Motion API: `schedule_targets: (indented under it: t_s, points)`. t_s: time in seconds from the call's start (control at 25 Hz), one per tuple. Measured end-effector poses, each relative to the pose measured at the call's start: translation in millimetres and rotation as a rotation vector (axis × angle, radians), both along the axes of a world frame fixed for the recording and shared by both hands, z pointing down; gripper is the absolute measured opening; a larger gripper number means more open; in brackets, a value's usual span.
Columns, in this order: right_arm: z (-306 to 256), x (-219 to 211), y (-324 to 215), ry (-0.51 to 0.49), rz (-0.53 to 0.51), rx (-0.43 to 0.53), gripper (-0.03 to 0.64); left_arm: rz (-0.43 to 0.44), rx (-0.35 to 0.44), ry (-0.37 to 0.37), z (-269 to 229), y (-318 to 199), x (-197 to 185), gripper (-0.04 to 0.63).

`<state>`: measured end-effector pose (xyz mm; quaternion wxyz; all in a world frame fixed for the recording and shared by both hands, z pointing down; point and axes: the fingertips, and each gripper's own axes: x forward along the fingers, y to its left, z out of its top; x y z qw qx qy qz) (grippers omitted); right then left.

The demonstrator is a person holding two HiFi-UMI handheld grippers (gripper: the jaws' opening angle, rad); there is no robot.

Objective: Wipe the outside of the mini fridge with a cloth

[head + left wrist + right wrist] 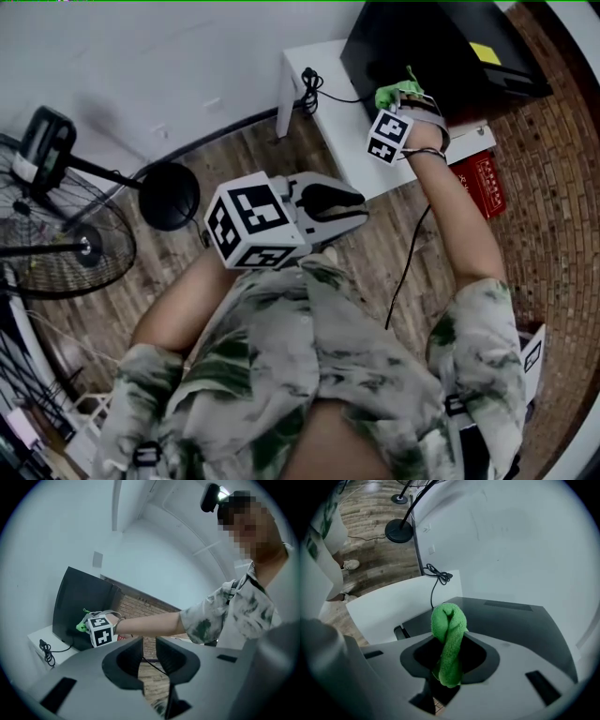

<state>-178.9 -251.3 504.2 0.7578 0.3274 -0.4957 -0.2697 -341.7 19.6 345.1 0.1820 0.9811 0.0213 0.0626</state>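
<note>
Clamping the cloth point(449, 639), the right hand-held gripper point(401, 97) meets the fridge point(441, 47) top at the tabletop's point(323, 89) right end. The left hand-held gripper point(349, 208) idles, slightly parted and empty. Wiping seems just starting, so next comes pressing down and sweeping.

Looking along my left gripper point(149, 644), I see its jaws a narrow gap apart with nothing between them, and beyond them an outstretched arm point(150, 623) holds the right gripper point(92, 626) and a green cloth point(83, 625) at the black mini fridge point(77, 604) on a white table point(37, 638).
</note>
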Motion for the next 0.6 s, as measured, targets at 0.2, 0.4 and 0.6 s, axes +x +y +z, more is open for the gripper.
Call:
schedule_targets:
  t_s: [0.2, 0.4, 0.6]
  points:
    - [48.5, 1.1, -5.2, -0.018, 0.025, -0.055, 0.120, -0.018, -0.010, -0.007, 4.9, -3.8, -14.9, 0.084]
    - [84.7, -1.1, -4.6, -0.045, 0.048, -0.112, 0.120, -0.039, -0.017, -0.022, 10.6, -4.6, -31.3, 0.084]
    - [64.7, -19.5, -9.2, -0.088, 0.029, -0.068, 0.120, -0.041, -0.007, -0.015, 9.0, -4.3, -41.5, 0.084]
